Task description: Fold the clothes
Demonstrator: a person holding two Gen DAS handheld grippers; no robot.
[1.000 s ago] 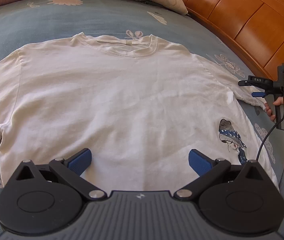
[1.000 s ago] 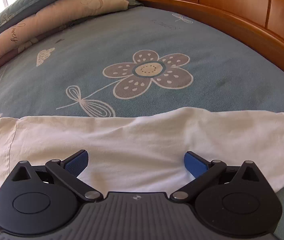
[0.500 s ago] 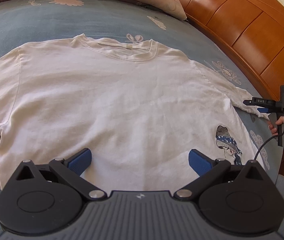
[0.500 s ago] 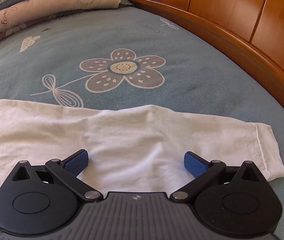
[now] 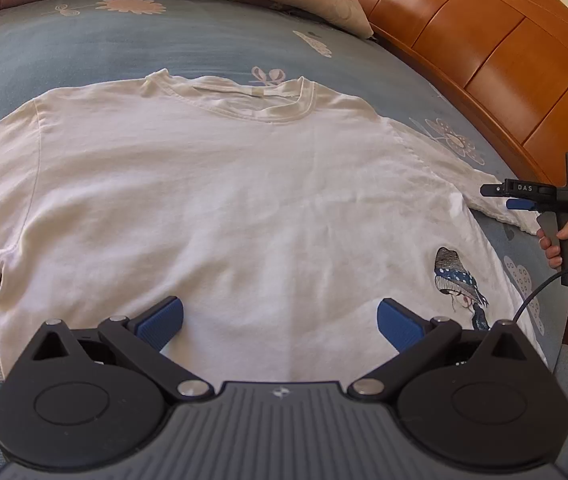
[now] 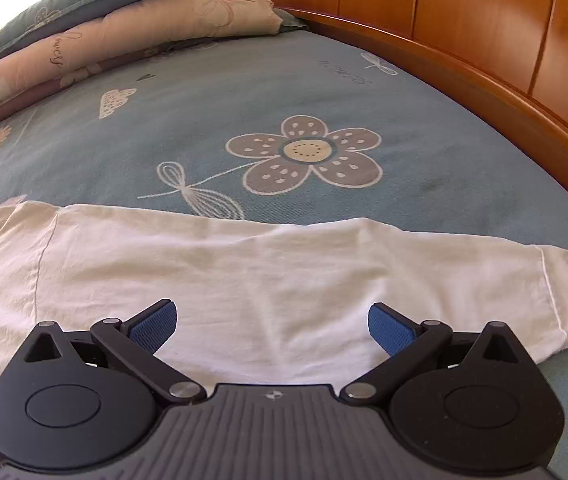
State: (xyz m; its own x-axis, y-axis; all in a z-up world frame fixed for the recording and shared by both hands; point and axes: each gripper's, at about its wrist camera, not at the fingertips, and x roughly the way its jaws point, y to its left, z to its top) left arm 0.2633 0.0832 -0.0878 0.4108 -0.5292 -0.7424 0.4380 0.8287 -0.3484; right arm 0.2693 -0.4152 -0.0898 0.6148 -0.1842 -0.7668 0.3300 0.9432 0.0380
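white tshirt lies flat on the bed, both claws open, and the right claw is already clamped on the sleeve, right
Not quite. The right claw is open above the sleeve of the white T-shirt, not clamped on it, as the right wrist view shows. The left claw is open too.

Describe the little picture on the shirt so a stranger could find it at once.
On the blue floral bedsheet lies a white T-shirt, spread flat. Near its hem, on the side towards the wooden headboard, sits a small printed figure in a dotted blue hat, the shirt's only coloured mark.
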